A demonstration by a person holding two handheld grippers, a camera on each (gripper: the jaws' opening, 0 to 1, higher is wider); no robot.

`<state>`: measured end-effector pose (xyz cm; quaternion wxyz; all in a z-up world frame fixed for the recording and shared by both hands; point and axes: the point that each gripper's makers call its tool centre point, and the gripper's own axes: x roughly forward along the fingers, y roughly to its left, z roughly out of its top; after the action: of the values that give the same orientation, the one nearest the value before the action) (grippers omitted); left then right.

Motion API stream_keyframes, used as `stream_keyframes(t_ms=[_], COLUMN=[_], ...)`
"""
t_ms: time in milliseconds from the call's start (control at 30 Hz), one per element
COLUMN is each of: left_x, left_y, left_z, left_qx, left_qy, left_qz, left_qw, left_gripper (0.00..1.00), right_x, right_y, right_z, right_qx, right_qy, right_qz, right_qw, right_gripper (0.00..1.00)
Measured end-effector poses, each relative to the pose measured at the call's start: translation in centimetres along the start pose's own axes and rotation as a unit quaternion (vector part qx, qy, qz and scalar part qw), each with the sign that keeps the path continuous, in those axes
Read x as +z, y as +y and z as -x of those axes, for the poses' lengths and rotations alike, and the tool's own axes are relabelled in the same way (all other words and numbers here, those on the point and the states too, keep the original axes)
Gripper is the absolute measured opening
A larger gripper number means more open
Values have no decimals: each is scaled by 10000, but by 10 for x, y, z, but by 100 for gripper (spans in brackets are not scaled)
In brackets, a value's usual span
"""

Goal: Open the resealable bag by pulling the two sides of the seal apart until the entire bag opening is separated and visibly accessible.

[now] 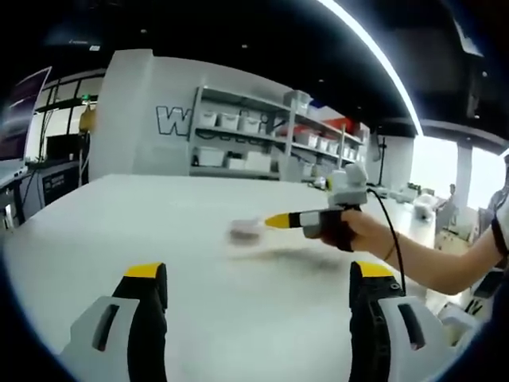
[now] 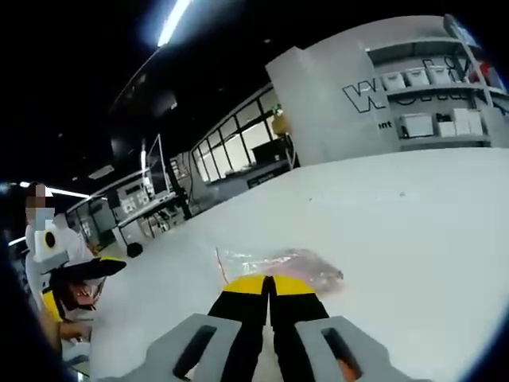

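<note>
- Broad white tabletop (image 1: 119,239): carries the work; grey shelving with white bins (image 1: 254,143) stands beyond its far edge.
- Left claw (image 1: 258,274): its two black, yellow-tipped jaws are spread wide with nothing between them, hovering over bare tabletop. The bag lies well ahead of it, beyond the gap between the jaws.
- Right claw (image 2: 269,280): jaws pressed together. The bag's near edge sits right at the yellow tips, but whether film is pinched between them cannot be told. In the left gripper view this claw (image 1: 270,221) enters from the right in a person's hand (image 1: 350,231), its tip pointing at the bag.
- Clear, crinkled resealable plastic bag (image 2: 278,267): lies flat on the tabletop, its long axis running crosswise to the right claw. Blurred in the left gripper view (image 1: 245,232). The seal's side is not discernible. The right claw is much the nearer; judged so, the left must travel forward to take the opposite side.
</note>
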<state>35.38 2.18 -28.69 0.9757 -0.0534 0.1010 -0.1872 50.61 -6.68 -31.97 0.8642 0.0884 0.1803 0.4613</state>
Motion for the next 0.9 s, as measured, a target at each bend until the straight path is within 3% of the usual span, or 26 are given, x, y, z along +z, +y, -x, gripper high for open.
stream_keyframes(t_ms=[900], left_x=[2], left_y=[-9], left_z=[-9], left_qx=[-125], left_qy=[5], left_qz=[167], left_qw=[9998], left_gripper=[93], right_x=[-9], right_y=[20], right_z=[12], right_qx=[194], right_qy=[-27], right_qz=[-219], right_qw=[9996], right_gripper=[0])
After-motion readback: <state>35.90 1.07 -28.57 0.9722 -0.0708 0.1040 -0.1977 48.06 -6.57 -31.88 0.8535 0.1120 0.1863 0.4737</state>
